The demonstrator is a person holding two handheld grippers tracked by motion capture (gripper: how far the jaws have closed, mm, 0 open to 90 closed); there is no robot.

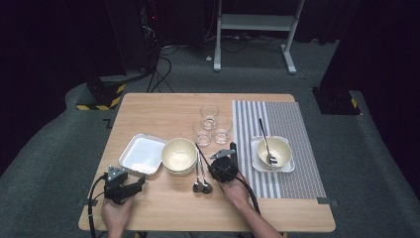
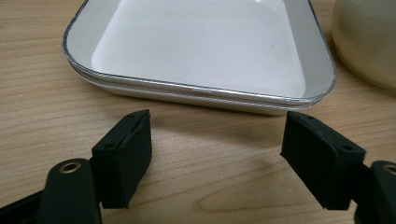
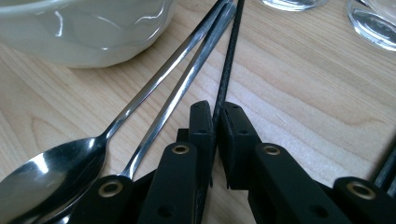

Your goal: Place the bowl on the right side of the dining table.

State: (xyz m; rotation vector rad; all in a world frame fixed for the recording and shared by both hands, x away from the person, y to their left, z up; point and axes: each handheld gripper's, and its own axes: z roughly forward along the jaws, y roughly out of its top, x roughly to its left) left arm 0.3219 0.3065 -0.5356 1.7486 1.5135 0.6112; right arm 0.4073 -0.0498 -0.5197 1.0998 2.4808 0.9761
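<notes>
Nearest the camera in the right gripper view, your right gripper (image 3: 216, 122) has its two black jaws pinched almost together on a thin black stick (image 3: 229, 60), most likely a chopstick. The stick runs straight away from the jaws, up toward the glasses (image 3: 373, 21), so its long axis lines up with the gripper's own reach. Any lift or slide you make next would, I judge, carry it lengthwise.

Just to the left of the stick in that view lie two metal spoons (image 3: 154, 88), handles nearly parallel to it, bowls toward you. They rest on the wooden table (image 3: 303, 84) beside a cream bowl (image 3: 88, 28).

From the high view, your right gripper (image 1: 224, 166) sits between that cream bowl (image 1: 179, 154) and the striped placemat (image 1: 282, 119), where a second bowl (image 1: 275, 151) holds a spoon.

Your left gripper (image 2: 217, 154) is spread wide and holds nothing, its jaws facing the near rim of a white square tray (image 2: 201, 91), close but not touching.
</notes>
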